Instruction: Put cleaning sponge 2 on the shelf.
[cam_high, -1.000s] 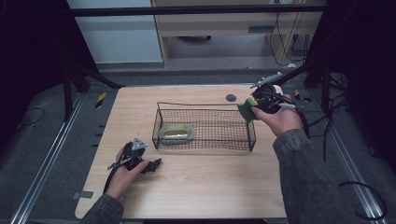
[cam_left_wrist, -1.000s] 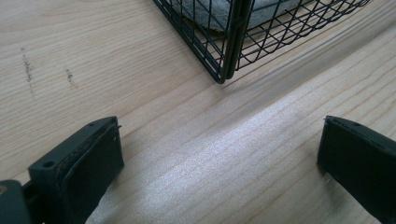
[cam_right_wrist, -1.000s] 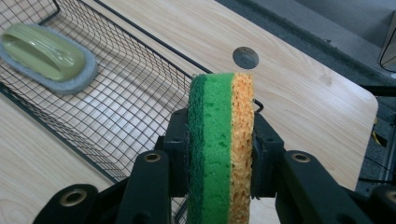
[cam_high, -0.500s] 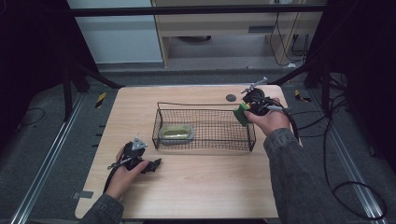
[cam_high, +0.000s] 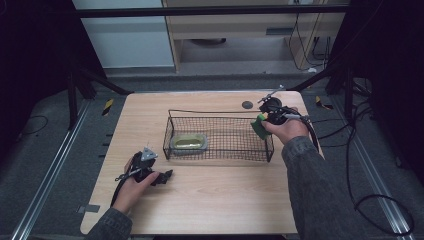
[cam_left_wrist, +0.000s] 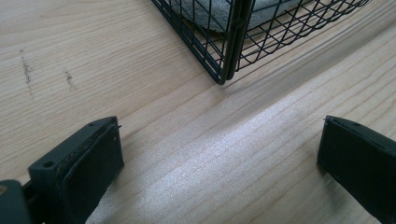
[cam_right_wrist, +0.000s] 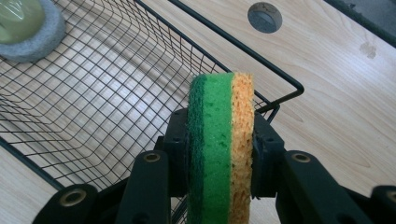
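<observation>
One wire basket (cam_high: 220, 140), two sponges (cam_right_wrist: 220, 140) (cam_high: 189, 142), two tools (cam_high: 261, 125) (cam_high: 167, 175).

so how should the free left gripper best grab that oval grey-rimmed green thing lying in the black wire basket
Judging from its pose, come straight down from above: the oval grey-rimmed green thing lies flat at the left end of the black wire basket, whose mesh walls block side approaches. Close the open left gripper across its narrower width, on the grey rim.

No readable text, label or number shows, as far as visible.
</observation>
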